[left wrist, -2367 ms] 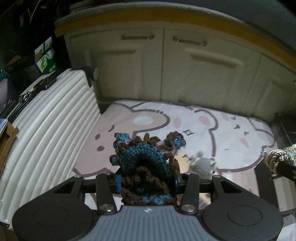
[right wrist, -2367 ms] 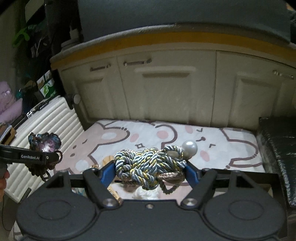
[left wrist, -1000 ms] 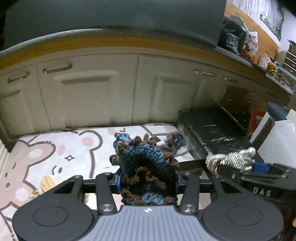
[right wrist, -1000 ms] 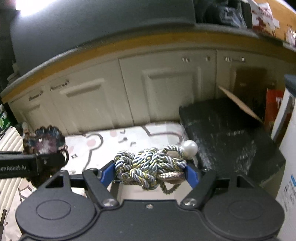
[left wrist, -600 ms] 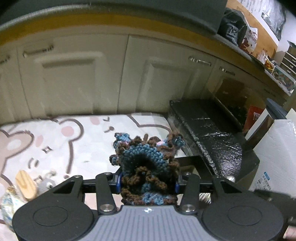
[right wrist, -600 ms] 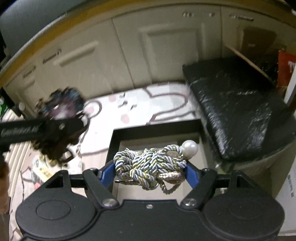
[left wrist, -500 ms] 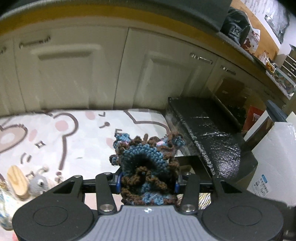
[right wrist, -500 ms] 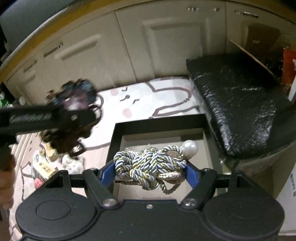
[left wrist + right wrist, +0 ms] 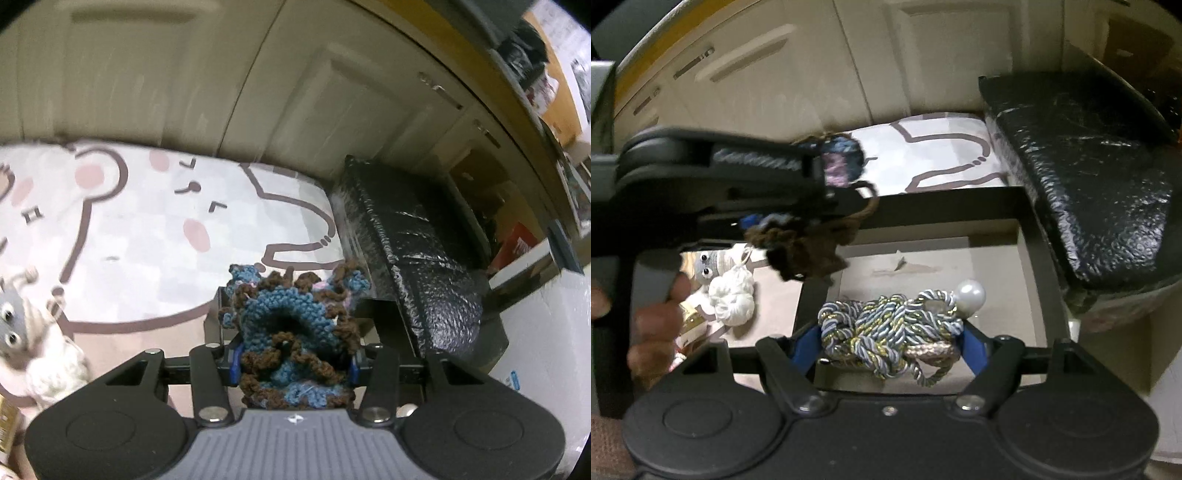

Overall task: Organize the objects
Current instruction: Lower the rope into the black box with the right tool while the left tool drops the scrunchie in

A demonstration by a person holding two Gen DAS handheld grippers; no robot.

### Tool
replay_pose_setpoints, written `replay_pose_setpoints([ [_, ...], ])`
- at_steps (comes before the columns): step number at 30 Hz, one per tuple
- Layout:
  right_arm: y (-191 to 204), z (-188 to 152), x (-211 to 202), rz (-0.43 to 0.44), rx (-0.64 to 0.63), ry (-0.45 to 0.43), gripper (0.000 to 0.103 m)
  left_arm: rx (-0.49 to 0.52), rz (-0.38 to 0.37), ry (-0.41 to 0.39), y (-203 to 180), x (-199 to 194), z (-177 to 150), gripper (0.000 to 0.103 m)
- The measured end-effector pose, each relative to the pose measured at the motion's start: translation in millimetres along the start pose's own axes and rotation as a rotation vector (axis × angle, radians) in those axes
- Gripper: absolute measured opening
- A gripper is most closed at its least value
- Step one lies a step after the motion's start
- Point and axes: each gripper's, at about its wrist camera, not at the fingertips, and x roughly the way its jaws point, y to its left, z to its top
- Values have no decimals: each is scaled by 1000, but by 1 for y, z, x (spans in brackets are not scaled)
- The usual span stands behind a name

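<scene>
A crocheted blue and brown piece (image 9: 295, 332) sits clamped in my left gripper (image 9: 293, 363), which is shut on it. In the right wrist view that left gripper (image 9: 820, 199) hangs with the crocheted piece (image 9: 805, 247) over the far left corner of an open black box (image 9: 942, 206). My right gripper (image 9: 890, 343) is shut on a knot of blue, white and gold twisted rope (image 9: 886, 325) with a pearl (image 9: 969, 293) on it, held above the box's pale floor. The box rim (image 9: 373, 306) shows just behind the crocheted piece in the left wrist view.
A black wrapped block (image 9: 1089, 166) lies right of the box. A bear-print mat (image 9: 147, 240) covers the floor before cream cabinet doors (image 9: 184, 74). A grey knitted toy (image 9: 14, 325) and white yarn ball (image 9: 733, 293) lie left of the box. A hand (image 9: 653, 325) holds the left gripper.
Both grippers have sunk and tipped down toward the black box. The left gripper has swung in over the box's far left corner. Both grips are unchanged.
</scene>
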Motion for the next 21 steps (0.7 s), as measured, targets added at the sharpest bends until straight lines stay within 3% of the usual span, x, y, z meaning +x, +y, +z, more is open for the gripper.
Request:
replay_pose_setpoints([
  [3, 3, -1, 1, 4, -17, 10, 78, -26, -1, 14, 3, 6, -1, 56],
  [5, 4, -1, 3, 7, -19, 17, 78, -23, 20, 25, 5, 9, -1, 69],
  [7, 4, -2, 5, 1, -16, 28, 78, -17, 52, 12, 7, 7, 0, 76],
  [14, 3, -3, 9, 3, -5, 49, 79, 12, 84, 9, 11, 1, 3, 76],
  [19, 5, -3, 10, 28, 11, 57, 95, 76, 106, 15, 6, -2, 1, 76],
  [21, 8, -3, 7, 12, 0, 45, 97, 100, 116, 19, 5, -4, -1, 76],
])
